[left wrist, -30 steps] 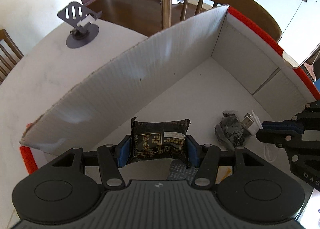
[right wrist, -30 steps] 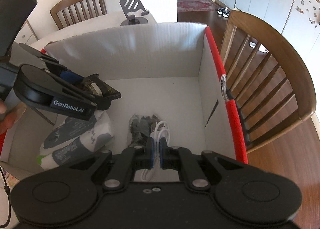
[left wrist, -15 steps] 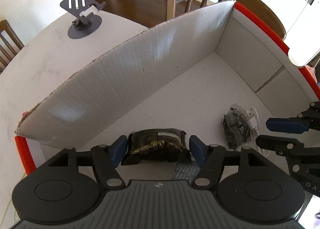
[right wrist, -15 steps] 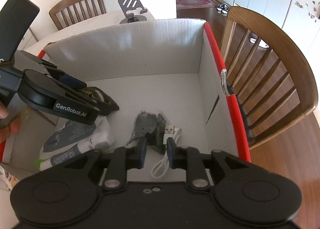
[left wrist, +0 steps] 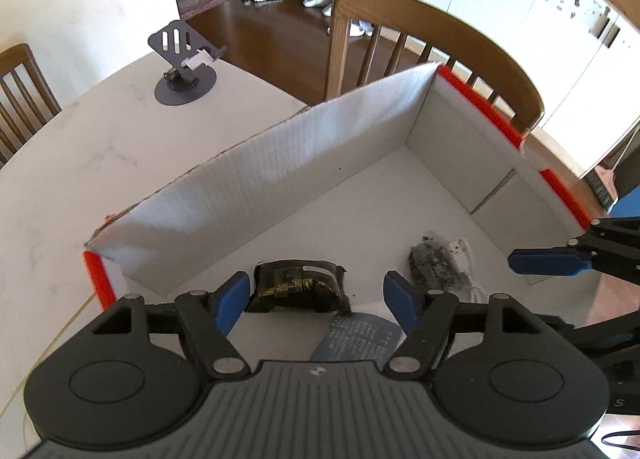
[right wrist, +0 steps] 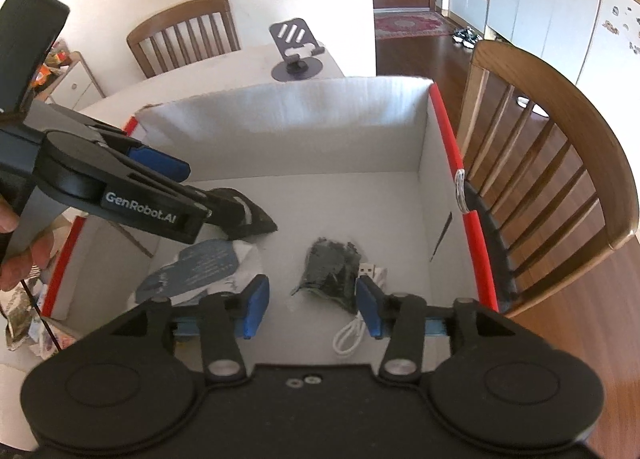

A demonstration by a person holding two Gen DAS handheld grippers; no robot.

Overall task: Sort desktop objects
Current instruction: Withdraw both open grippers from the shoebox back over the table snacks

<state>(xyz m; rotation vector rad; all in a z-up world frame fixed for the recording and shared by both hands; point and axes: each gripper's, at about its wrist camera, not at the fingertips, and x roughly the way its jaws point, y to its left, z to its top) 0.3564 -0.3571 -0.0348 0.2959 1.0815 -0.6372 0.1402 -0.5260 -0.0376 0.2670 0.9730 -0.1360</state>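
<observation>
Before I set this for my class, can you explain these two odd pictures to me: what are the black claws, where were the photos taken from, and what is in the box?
No robot here: a person holds a hand tool in each hand, each a two-finger gripper with a wide-angle camera looking along its blue-padded fingers. One picture comes from the left gripper, the other from the right gripper; each also shows the other tool from the side. Both are open and hold nothing. Below them a white cardboard box with red edges stands on a pale table. Inside lie a dark snack packet, a small black bag, a white USB cable and a grey-and-white pouch. A phone stand sits on the table beyond the box.
</observation>
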